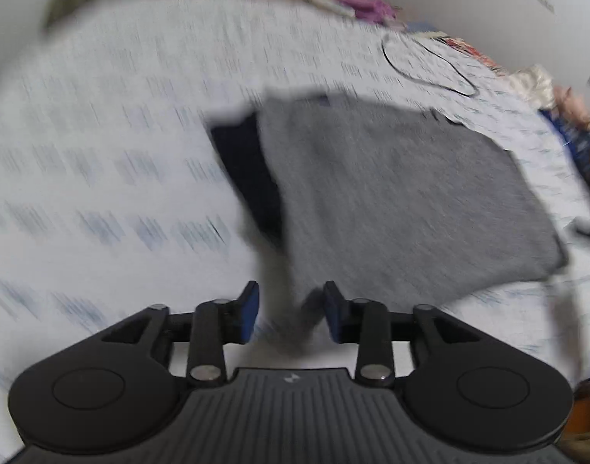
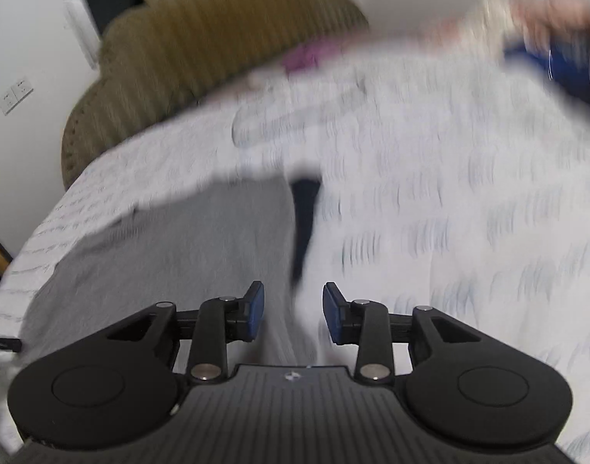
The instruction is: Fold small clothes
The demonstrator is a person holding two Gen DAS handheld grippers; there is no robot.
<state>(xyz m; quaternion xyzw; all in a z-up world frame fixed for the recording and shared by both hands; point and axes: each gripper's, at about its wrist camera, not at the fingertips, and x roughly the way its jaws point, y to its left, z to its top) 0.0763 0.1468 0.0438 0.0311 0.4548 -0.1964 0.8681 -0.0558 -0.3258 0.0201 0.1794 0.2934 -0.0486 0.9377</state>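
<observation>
Grey garment (image 1: 403, 193) flat, long axis running away from left tool (image 1: 291, 315).

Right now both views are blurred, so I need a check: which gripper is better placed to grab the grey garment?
Left, probably. The left gripper has its open jaws around a corner of the grey garment.

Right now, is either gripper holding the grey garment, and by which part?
Neither holds it. The left gripper and the right gripper both stand open, with the grey garment lying between and beyond their pads.
</observation>
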